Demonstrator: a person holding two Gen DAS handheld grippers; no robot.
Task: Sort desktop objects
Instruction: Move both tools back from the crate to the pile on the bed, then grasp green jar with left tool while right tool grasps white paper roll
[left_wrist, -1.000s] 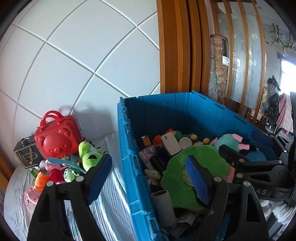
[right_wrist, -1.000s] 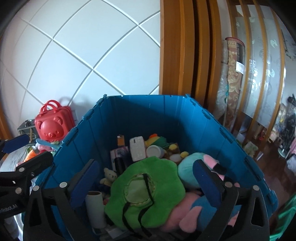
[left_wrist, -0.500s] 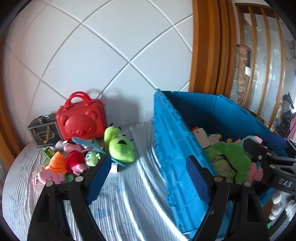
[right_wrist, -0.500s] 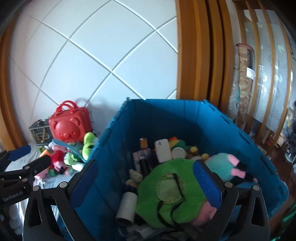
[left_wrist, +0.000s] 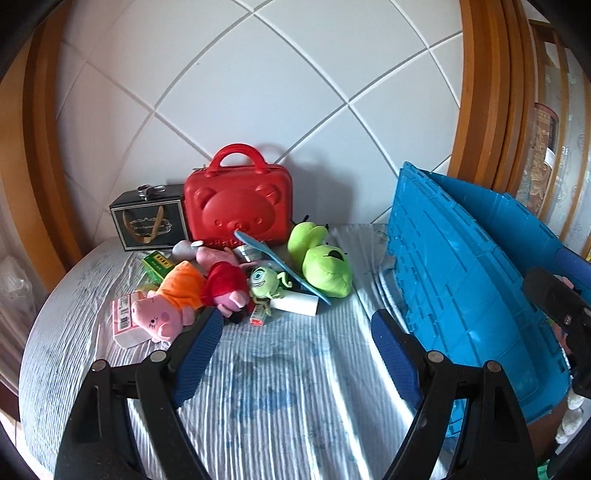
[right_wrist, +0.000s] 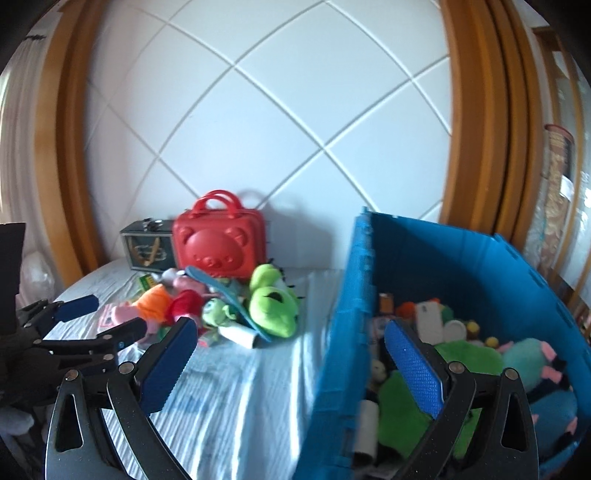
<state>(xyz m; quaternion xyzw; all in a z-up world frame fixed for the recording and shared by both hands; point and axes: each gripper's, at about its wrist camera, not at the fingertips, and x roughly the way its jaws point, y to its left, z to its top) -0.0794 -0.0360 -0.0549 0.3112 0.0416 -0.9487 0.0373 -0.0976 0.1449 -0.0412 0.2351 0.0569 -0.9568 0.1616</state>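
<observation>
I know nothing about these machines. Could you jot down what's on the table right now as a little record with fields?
surface: table under a pale striped cloth
loose pile: orange-dressed pig plush, red-dressed pig plush, one-eyed green monster, green frog plush
against the wall: red bear case, dark gift box
container: blue crate, already holding toys
left gripper: open, empty, facing the pile
right gripper: open, empty
</observation>
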